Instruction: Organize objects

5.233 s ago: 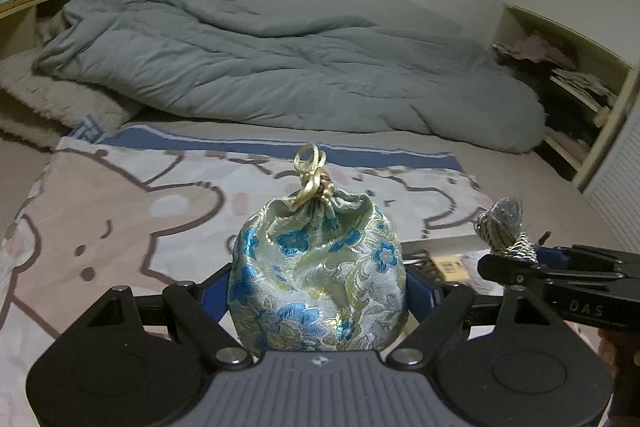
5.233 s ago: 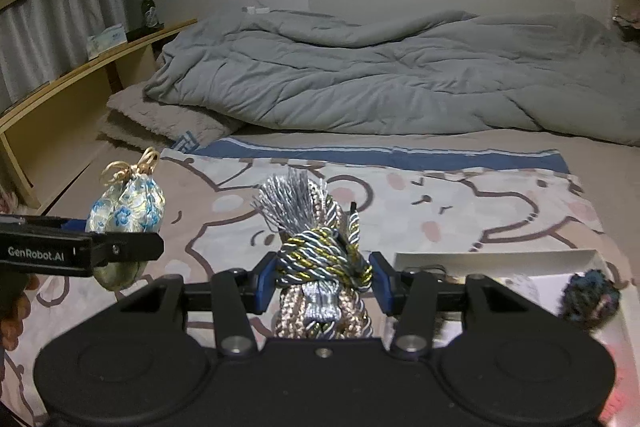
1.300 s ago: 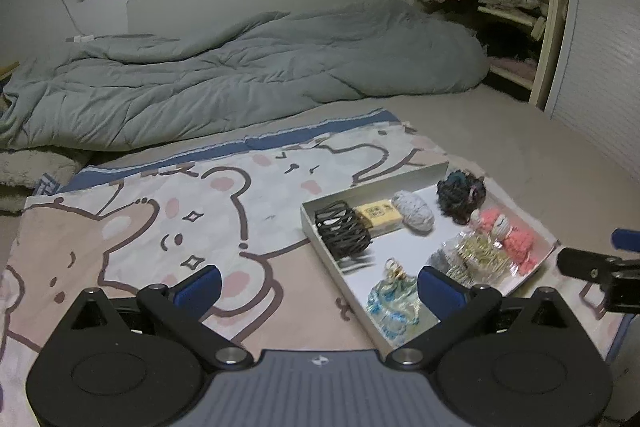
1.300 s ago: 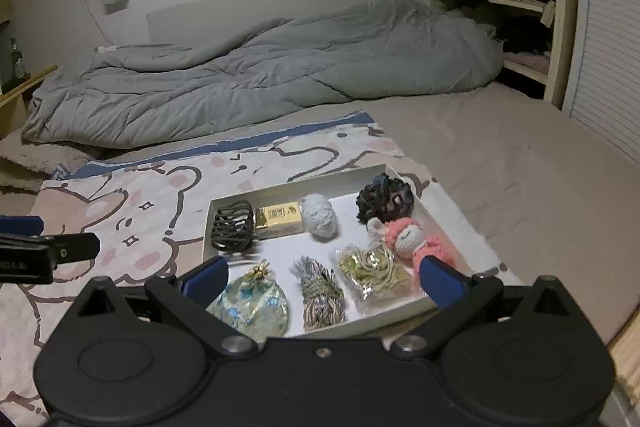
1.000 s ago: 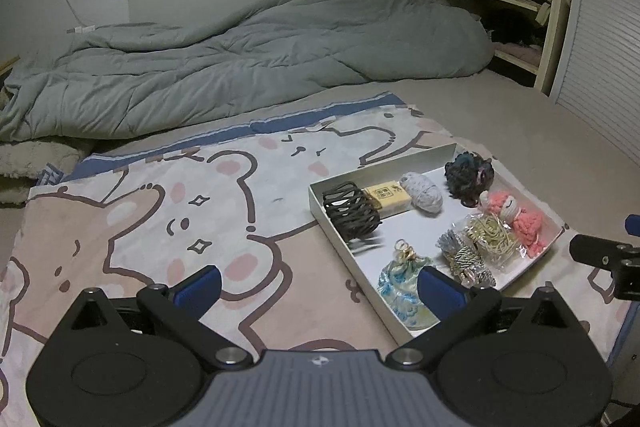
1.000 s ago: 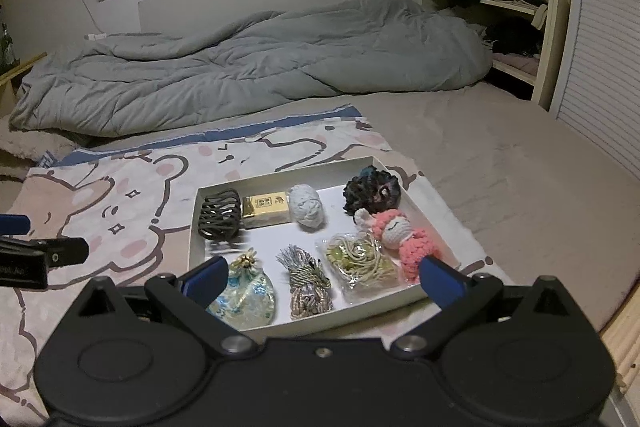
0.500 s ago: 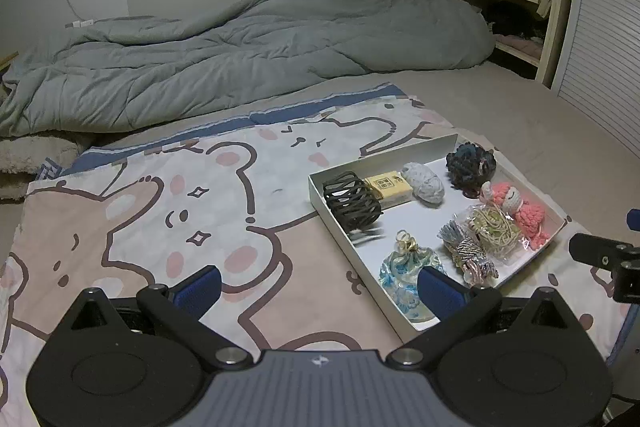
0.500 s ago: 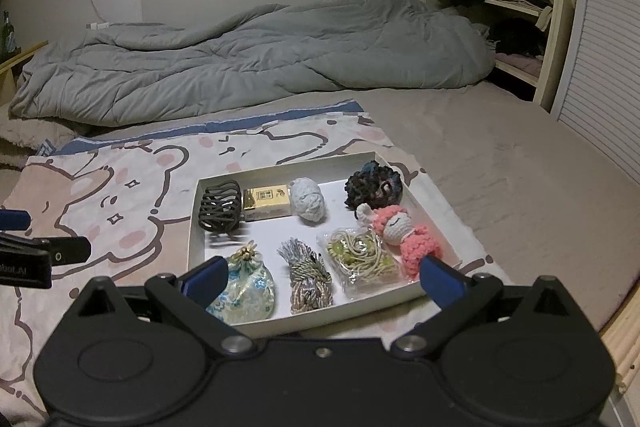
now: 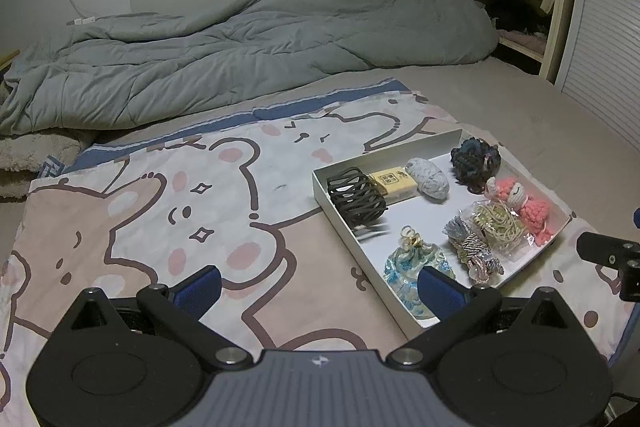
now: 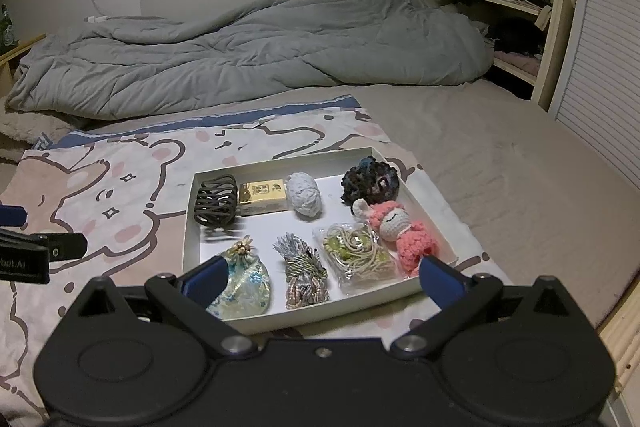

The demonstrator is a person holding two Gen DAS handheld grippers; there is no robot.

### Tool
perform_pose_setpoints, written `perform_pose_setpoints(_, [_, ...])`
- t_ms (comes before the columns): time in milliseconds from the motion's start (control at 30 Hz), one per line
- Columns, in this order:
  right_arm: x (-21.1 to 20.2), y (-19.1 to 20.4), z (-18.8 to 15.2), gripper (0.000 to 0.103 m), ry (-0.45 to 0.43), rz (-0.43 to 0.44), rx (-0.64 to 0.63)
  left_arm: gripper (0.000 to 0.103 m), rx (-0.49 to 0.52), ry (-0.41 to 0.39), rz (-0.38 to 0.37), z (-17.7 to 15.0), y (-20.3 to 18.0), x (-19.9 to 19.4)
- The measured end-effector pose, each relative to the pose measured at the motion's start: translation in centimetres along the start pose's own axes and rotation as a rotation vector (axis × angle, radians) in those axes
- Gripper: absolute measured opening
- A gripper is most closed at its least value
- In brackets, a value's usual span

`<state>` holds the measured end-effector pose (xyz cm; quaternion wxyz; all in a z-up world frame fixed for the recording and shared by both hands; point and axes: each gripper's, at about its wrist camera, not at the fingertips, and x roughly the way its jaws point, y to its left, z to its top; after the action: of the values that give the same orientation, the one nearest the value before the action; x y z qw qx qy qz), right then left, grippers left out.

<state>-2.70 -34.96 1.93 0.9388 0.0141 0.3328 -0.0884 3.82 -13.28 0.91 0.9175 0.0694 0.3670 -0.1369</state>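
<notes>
Right wrist view: white tray [image 10: 192, 227] at frame centre on the cartoon blanket [image 10: 120, 187], all eight items plain. Back row holds a hair claw [image 10: 216, 205], gold box [image 10: 262, 197], grey yarn ball [image 10: 304, 199] and dark scrunchie [image 10: 370, 185]; front row holds a brocade pouch [image 10: 244, 287], tassel [image 10: 304, 275], bagged cords [image 10: 356, 255] and pink doll [image 10: 404, 231]. Right gripper [image 10: 322, 275] spread wide, empty.

Left wrist view: tray [image 9: 336, 203] at right; left gripper [image 9: 320, 287] released, its right finger covering part of the pouch [image 9: 412, 267].
</notes>
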Motion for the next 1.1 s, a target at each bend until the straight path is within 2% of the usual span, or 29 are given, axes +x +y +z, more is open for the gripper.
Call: perform_pose_setpoints(1100, [0.2,-0.27,-0.04,0.103,0.016,-0.006,0.013,0.103,-0.01,0.006,0.002,0.01,0.02,0.02])
